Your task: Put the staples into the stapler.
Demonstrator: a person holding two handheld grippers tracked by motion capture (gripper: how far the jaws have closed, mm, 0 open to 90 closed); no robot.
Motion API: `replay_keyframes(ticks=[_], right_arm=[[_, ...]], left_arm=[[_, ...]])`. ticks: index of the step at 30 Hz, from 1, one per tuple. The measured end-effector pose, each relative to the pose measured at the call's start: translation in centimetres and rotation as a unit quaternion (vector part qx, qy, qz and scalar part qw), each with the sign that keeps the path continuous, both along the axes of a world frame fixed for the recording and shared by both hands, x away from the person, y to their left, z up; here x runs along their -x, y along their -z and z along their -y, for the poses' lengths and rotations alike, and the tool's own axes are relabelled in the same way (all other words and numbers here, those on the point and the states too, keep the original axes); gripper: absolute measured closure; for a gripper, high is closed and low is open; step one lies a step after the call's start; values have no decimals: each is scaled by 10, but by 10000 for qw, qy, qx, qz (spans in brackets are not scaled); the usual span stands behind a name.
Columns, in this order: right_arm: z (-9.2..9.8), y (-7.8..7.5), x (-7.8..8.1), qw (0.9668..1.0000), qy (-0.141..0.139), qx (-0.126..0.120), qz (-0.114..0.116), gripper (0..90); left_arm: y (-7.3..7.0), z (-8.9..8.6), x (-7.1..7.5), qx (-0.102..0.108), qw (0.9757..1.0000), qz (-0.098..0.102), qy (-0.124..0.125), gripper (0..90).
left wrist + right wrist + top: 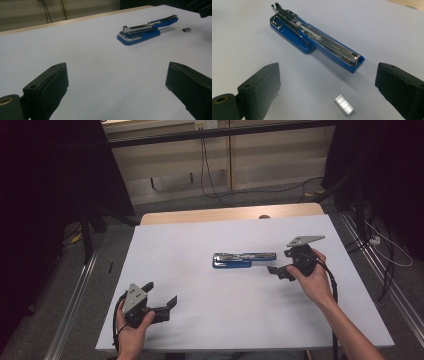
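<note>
A blue stapler [243, 260] lies swung open flat at the middle of the white table [200, 320], its metal staple channel facing up [317, 37]. A small silver strip of staples [344, 105] rests on the table just off the stapler's near end, also seen in the left gripper view [186, 29]. My right gripper [279, 261] hovers right of the stapler, open, with the strip between its jaws [329, 75] and nothing gripped. My left gripper [161, 292] sits open at the front left, empty [117, 82], aimed toward the stapler [147, 30].
A wooden strip [230, 214] borders the table's far edge. Cables [210, 175] run over the floor beyond it. Metal rails [75, 295] flank the table on both sides, with dark curtains behind.
</note>
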State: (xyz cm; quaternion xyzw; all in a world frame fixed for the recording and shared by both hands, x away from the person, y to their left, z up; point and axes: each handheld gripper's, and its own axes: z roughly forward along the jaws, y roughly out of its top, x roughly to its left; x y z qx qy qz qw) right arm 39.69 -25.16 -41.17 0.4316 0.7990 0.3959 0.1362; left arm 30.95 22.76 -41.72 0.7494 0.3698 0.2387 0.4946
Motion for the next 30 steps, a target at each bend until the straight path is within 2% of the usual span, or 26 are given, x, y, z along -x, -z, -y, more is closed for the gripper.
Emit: replay_keyframes(ticks=[4,6,9,12,15,21,23,25,28,30], right_arm=[[0,2,-10,9997,-150,75,-176,112],[0,4,-14,9993,-246,25,-282,186],[1,7,-15,9989,-290,156,-335,217],[6,9,-15,9984,-318,174,-424,268],[12,10,-15,9977,-314,297,-531,286],[18,8,-17,9943,-546,592,-698,354],[18,8,-20,9936,-617,539,-773,354],[20,11,-23,9945,-557,445,-766,394],[19,18,-26,9920,-623,688,-860,430],[20,19,-26,9919,-660,646,-878,478]], left_arm=[[0,3,2,8,10000,9,72,45],[0,3,2,2,10000,2,91,45],[0,2,2,-25,9999,8,101,45],[0,2,1,-5,10000,9,88,45],[1,2,-2,-50,9999,-59,113,45],[2,3,-2,-73,9999,-93,86,45],[1,4,-1,1,9999,-107,120,45],[1,4,0,-51,9999,-82,125,45],[1,3,0,-85,9999,-69,82,45],[2,2,-1,-112,9999,-70,65,45]])
